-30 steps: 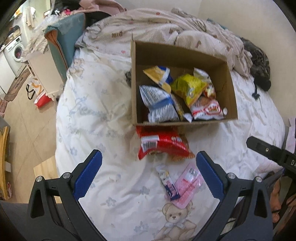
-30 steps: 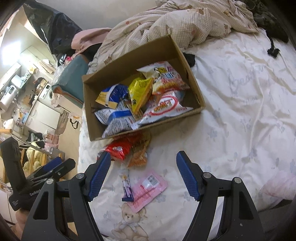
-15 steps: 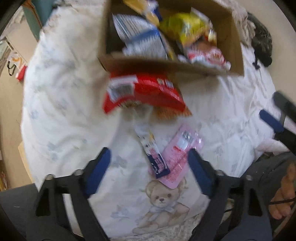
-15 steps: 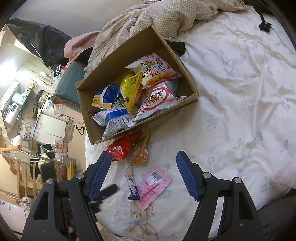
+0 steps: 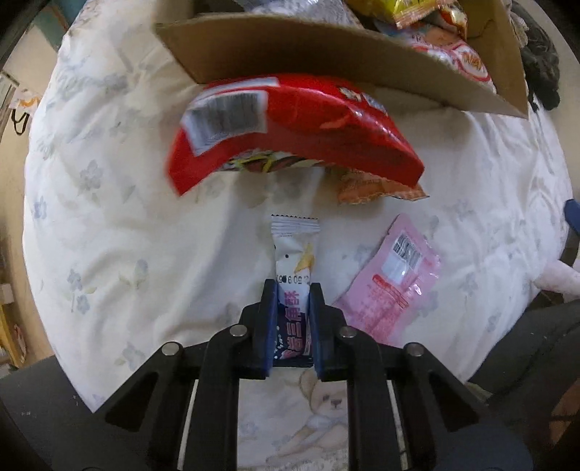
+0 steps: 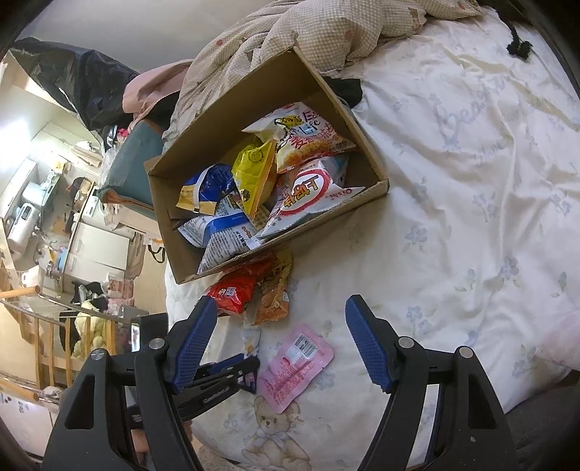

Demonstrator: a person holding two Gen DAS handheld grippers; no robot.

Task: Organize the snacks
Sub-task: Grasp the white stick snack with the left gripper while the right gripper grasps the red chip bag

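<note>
My left gripper (image 5: 292,293) points down at the bed and is shut on the dark lower end of a narrow white and navy snack stick (image 5: 294,250). The same left gripper (image 6: 243,364) shows low in the right wrist view, on that stick (image 6: 251,340). A pink sachet (image 5: 393,286) (image 6: 295,366) lies flat just right of it. A red snack bag (image 5: 290,126) (image 6: 232,291) and an orange packet (image 5: 377,188) (image 6: 272,297) lie against the cardboard box (image 5: 297,54) (image 6: 181,253), which holds several snack bags. My right gripper (image 6: 281,326) hovers open above the sachet, holding nothing.
The bed sheet (image 6: 471,181) is pale with flowers and a teddy bear print (image 6: 273,431). A checked quilt (image 6: 326,32) is bunched behind the box. The bed edge drops at the left to a cluttered floor (image 6: 90,253).
My left gripper dropped toward the bed, tipped downward and went from wide open to shut on the snack stick. The right gripper stayed open and rolled a little.
</note>
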